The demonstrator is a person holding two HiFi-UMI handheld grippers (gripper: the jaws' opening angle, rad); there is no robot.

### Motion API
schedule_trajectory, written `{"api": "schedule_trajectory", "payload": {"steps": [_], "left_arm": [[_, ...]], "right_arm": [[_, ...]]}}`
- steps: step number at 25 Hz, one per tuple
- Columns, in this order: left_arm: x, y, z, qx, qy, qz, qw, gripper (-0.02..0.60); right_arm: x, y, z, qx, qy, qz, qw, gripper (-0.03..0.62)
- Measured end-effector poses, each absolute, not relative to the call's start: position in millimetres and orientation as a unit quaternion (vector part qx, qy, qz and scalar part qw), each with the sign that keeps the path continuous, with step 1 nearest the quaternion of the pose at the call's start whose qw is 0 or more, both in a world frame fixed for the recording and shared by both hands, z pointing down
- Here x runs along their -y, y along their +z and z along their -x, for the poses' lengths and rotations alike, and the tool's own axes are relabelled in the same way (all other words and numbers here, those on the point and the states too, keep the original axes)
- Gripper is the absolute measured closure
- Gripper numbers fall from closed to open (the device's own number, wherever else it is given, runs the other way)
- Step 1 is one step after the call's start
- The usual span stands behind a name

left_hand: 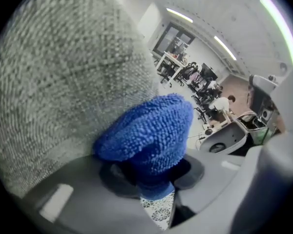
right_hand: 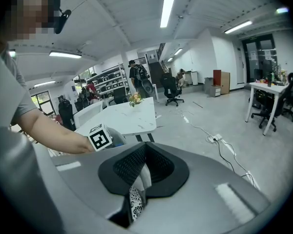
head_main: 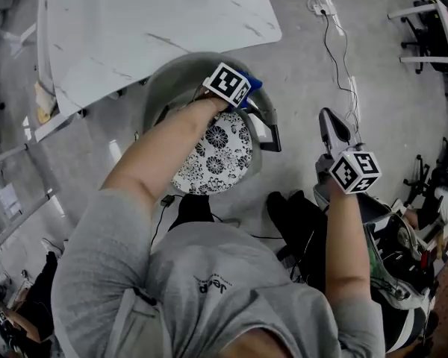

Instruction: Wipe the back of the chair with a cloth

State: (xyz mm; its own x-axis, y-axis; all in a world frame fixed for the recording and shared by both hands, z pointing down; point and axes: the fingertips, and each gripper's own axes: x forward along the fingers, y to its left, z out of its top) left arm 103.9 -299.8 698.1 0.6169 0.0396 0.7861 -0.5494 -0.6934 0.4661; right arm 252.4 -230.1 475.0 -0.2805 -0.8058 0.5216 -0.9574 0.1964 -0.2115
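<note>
Now my left gripper (left_hand: 154,182) pinches the blue cloth (left_hand: 146,130), which touches the chair back (left_hand: 58,82); my right gripper (right_hand: 142,165) hangs aside, its fingers pressed together on nothing.

The blue cloth of nubby looped pile (left_hand: 151,130) looks soft and matt. At its ten o'clock, the grey chair back (left_hand: 63,82) is coarse, rough woven fabric. On the left gripper (left_hand: 154,174) the grey plastic shell is smooth and matt. On the right gripper (right_hand: 142,167) the black pads (right_hand: 124,164) are finely ribbed. The black-and-white floral seat cushion (head_main: 216,155) is printed cloth. At its eleven o'clock, the white veined tabletop (head_main: 149,21) is smooth.
</note>
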Motion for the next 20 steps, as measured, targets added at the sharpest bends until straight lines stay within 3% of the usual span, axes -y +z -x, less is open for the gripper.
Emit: {"api": "schedule_trajectory", "payload": {"steps": [5,9,15,20], "left_arm": [[289.7,670.5,-82.8,0.163,0.291,-0.845,0.418,0.407],[267.4,679.2,-7.4,0.231,0.192,-0.8,0.519,0.407],[232.5,724.4,114.2,0.335,0.163,-0.72,0.586,0.407],[247.5,730.5,140.6,0.369,0.129,-0.7,0.598,0.407]], "right_arm": [[241.1,474.3,-231.5,0.77,0.251,-0.566,0.154,0.589],[255.2,477.9,-198.1,0.788,0.249,-0.54,0.158,0.589],[275.9,482.2,-149.7,0.812,0.245,-0.504,0.164,0.589],[279.2,485.7,-133.4,0.817,0.246,-0.493,0.171,0.589]]}}
